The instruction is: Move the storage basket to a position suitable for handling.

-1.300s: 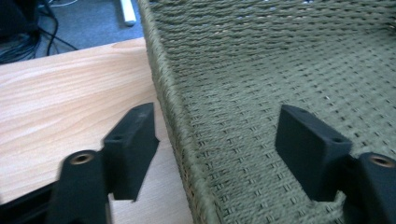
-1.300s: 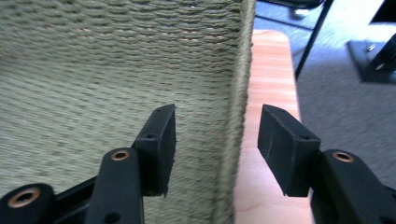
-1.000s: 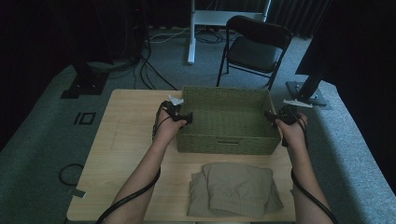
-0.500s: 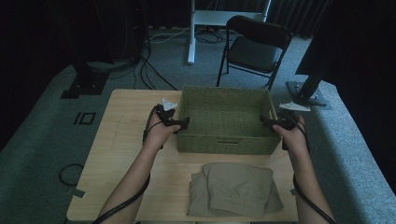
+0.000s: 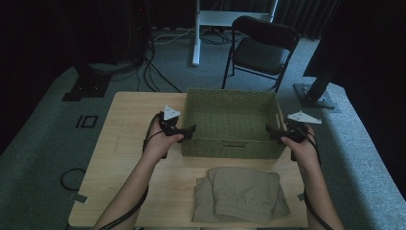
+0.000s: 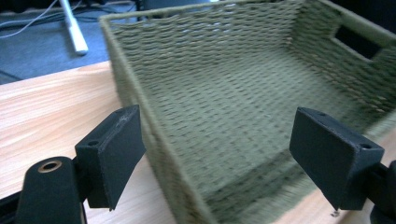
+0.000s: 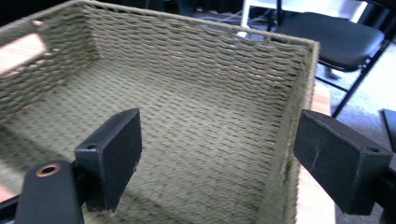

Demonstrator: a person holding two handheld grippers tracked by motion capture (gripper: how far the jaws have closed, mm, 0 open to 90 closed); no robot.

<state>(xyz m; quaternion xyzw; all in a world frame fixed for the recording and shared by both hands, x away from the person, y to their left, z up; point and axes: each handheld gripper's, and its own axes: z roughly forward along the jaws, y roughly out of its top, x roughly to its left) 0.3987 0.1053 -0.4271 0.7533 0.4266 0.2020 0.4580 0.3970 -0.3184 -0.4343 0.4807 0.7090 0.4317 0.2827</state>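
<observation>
Fingers: both sets (image 6: 109, 161) (image 7: 112, 156) just opened, spread astride woven basket (image 5: 230, 122) end walls, nothing clamped | basket: released, set down mid-bench (image 5: 129, 143) behind folded shorts (image 5: 242, 194) | next: shorts judged ready for loading

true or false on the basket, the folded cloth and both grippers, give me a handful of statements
1. The woven basket is empty inside. True.
2. The folded cloth lies in the basket. False: it lies on the table, on the person's side of the basket.
3. The left gripper is clamped on the basket wall. False: its jaws stand open astride the wall, pads clear of it.
4. The right gripper is at the opposite end of the basket, jaws open. True.
5. A black chair stands on the floor beyond the table. True.
6. The basket walls have no openings. False: a handle cut-out shows in an end wall.
</observation>
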